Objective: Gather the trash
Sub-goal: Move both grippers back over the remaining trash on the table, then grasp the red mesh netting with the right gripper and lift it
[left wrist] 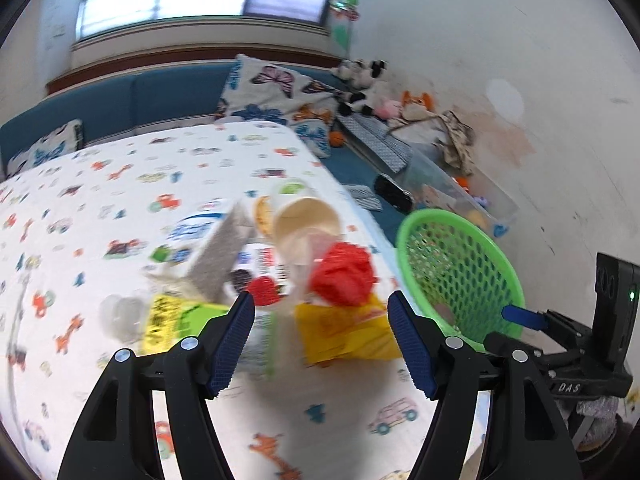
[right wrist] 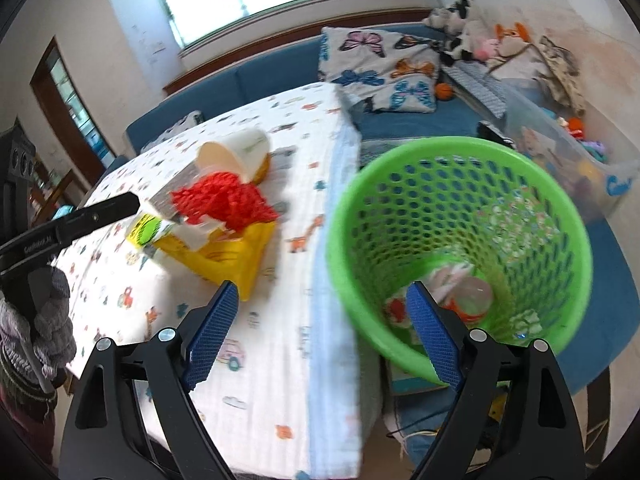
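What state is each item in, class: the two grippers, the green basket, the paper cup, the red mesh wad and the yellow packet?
left gripper: open, empty.
right gripper: open, empty.
green basket: beside the table, partly filled with trash.
paper cup: tipped on its side on the table.
red mesh wad: crumpled, atop the pile.
yellow packet: lying on the table, under the wad.

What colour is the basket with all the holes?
Bright green. The basket shows best in the right wrist view, beside the table.
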### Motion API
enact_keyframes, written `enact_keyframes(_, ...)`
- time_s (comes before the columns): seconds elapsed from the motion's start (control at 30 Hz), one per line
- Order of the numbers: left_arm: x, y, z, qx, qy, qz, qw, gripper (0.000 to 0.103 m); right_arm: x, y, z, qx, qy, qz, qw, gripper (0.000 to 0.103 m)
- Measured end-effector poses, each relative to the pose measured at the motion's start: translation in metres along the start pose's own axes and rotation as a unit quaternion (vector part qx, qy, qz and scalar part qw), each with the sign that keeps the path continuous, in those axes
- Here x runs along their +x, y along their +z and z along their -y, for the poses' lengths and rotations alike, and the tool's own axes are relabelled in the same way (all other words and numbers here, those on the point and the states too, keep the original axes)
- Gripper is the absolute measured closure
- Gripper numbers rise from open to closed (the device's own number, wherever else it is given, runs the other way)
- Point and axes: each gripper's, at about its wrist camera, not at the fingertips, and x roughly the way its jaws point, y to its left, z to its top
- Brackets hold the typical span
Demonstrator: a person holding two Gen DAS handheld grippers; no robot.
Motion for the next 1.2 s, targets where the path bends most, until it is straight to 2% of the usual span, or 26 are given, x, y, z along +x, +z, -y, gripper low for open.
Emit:
enact_keyframes(0.23, -0.017, -0.011, -0.035, -0.035, 0.026, 0.009, 0.9990, 0.036, 0.019, 0.008, -0.030, -0.029, 0.018, -0.011, 0.999, 0.017)
enact_keyframes(0.67, -0.028, -0.036, -0.074, -0.075, 0.045, 0.002, 0.9962, 0.035, 0.061, 0.053, -0.070, -0.065, 0.045, -0.015, 0.997, 0.017)
enact_keyframes(1.2, -0.025, -0.052, -0.101, -0.106, 0.052, -0.013, 0.9929, 0.035, 0.120, 0.071, -0.076, -0.098, 0.038, -0.048, 0.993, 0.018)
